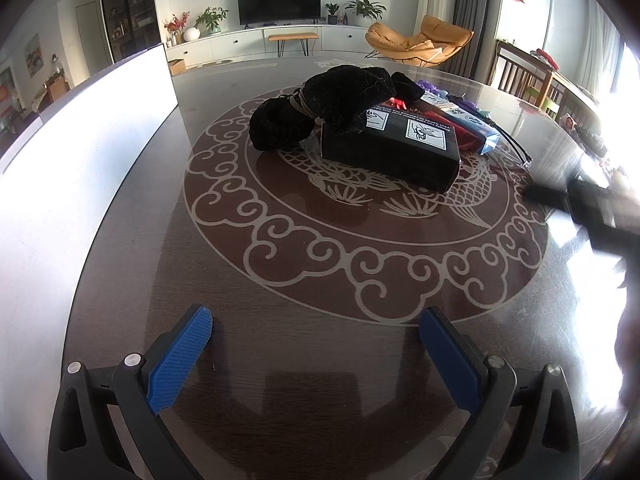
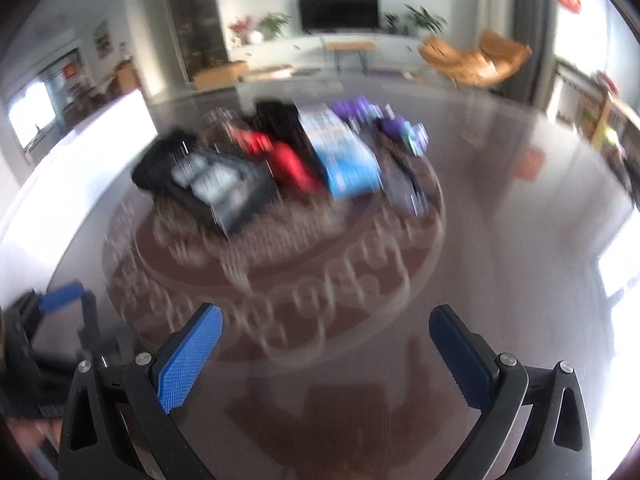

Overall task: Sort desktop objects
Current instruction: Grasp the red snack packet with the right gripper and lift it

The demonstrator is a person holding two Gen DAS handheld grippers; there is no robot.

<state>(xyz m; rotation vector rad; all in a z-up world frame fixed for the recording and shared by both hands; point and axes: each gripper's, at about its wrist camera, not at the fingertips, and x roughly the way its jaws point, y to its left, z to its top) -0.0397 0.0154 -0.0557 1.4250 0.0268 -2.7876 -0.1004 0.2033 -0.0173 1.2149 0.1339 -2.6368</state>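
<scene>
While both tongs hang low over the dark glass counter [image 1: 320, 360], nothing sits between their blue pads. The left tongs [image 1: 316, 356] are spread wide and empty, and so are the right tongs [image 2: 326, 354], whose view is badly smeared.

The things to sort lie in a heap at the middle of the counter, on its pale fish-and-cloud pattern, well apart from both tongs. In the left view a black box [image 1: 390, 152] with white pictograms sits nearest. A black fuzzy bundle [image 1: 320, 108], tied round with cord, rests partly on the box's far left corner. Beside the box on the right lies something red [image 1: 448, 124], then a blue-and-white pack [image 1: 464, 118], then purple items [image 1: 432, 88] and a thin black cable [image 1: 512, 144]. A white panel [image 1: 80, 140] stands along the counter's left edge. The right tongs show as a dark blur at the left view's right side.
</scene>
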